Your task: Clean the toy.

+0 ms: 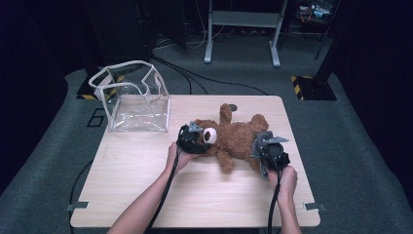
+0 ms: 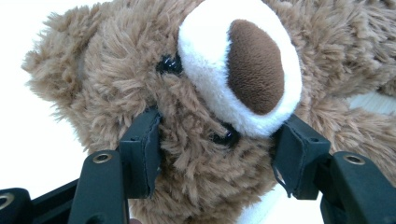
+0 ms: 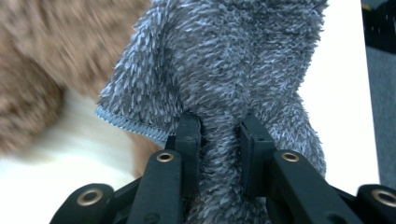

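A brown teddy bear lies on its back in the middle of the wooden table, head toward the left. My left gripper is at its head. In the left gripper view my left gripper is shut on the bear's head, pads sunk into the fur on both sides below the white muzzle. My right gripper sits at the bear's lower right side. In the right gripper view my right gripper pinches a fold of a grey fuzzy cloth, with the bear's brown fur blurred at left.
A clear plastic bag with a white rim stands open at the table's back left. Cables trail from both grippers over the front edge. A grey metal frame and floor cables lie beyond the table.
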`<state>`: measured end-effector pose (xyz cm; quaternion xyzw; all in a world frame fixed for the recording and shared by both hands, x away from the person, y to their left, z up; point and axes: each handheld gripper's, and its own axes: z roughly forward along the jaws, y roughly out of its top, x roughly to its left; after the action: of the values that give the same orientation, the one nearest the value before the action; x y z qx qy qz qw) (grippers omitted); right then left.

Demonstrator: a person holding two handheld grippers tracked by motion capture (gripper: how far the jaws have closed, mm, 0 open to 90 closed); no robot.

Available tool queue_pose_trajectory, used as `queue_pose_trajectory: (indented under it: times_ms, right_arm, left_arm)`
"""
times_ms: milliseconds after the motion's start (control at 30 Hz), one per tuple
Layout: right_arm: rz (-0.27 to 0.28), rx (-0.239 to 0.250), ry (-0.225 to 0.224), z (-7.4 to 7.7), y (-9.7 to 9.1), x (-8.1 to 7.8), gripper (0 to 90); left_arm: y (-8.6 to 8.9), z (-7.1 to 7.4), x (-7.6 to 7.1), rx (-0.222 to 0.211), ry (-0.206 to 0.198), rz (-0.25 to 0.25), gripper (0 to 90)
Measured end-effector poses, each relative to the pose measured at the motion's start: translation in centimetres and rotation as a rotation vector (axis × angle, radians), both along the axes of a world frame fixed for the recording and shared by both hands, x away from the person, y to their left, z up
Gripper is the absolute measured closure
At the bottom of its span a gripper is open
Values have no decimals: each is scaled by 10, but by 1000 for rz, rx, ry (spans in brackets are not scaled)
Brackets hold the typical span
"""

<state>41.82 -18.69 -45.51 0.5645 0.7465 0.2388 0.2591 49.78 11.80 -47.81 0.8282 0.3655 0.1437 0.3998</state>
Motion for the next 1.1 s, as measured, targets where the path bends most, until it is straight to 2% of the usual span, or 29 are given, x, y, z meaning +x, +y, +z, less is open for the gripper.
queue_pose_trajectory:
  times_ms: [100, 200, 300, 400, 500, 533, 600, 767, 967, 1100]
  right_arm:
    - [16, 70, 4, 0, -14, -6, 725]
    - [15, 95, -33, 13, -17, -11, 725]
    - [60, 97, -76, 32, -1, -14, 725]
    - [123, 51, -91, 42, 31, -10, 724]
    - [158, -20, -78, 34, 58, -3, 724]
    - [162, -40, -71, 29, 62, -1, 724]
    - [152, -47, -67, 19, 63, 1, 725]
    - [123, -19, -43, 3, 47, -3, 727]
    - [91, -40, -21, -6, 30, -10, 727]
    - [64, -22, -13, -12, 15, -15, 727]
  left_arm:
    - [0, 0, 2, 2, 3, -4, 397]
    - [0, 1, 4, -2, 12, 1, 397]
    - [-1, 1, 6, -3, 13, 9, 398]
    - [-1, 1, 6, -2, 16, 12, 398]
    - [-1, 1, 6, -1, 17, 11, 398]
    - [-1, 1, 6, -1, 17, 9, 398]
    - [0, 1, 6, -5, 18, 5, 398]
    - [0, 1, 6, -4, 19, -1, 398]
    - [0, 1, 6, -3, 19, -4, 398]
    - [1, 0, 6, -9, 20, -2, 398]
